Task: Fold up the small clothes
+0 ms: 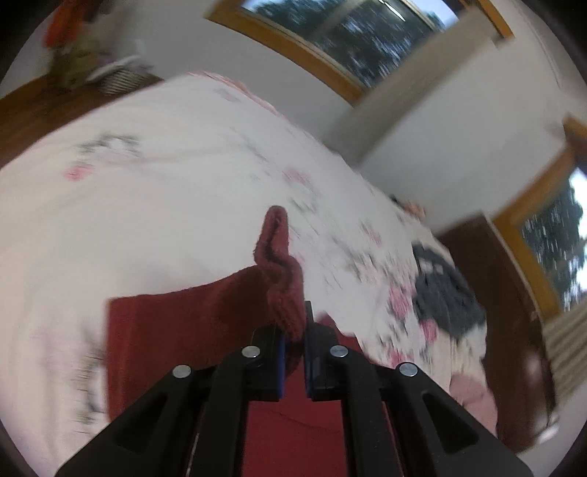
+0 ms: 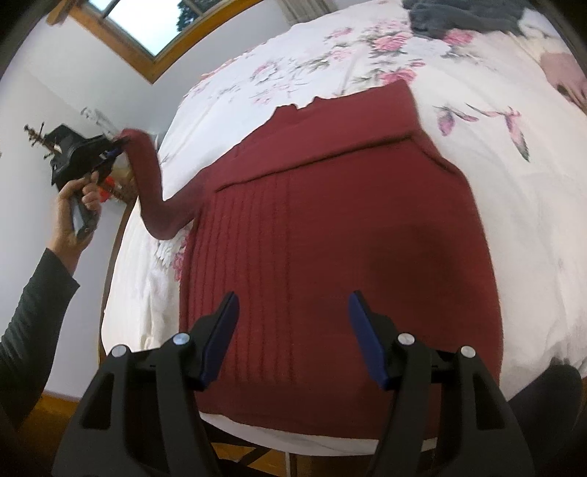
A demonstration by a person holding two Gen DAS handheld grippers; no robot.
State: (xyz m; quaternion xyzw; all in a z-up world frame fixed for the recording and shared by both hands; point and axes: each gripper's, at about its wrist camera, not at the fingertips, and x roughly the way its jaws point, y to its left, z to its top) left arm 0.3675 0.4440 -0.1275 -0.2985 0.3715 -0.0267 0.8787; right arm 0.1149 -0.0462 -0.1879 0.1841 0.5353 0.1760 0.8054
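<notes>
While left tool (image 1: 293, 341) pinches raised sleeve (image 2: 146, 176), ribbed dark-red sweater (image 2: 330, 238) lies flat; right tool (image 2: 290, 330) spread.

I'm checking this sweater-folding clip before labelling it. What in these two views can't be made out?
- Left wrist view: the bedspread pattern is smeared by motion blur.
- Left wrist view: the left gripper hides how much sleeve it pinches.
- Right wrist view: the right gripper covers the red sweater hem.
- Right wrist view: the dark garment is cut off by the top edge.
</notes>
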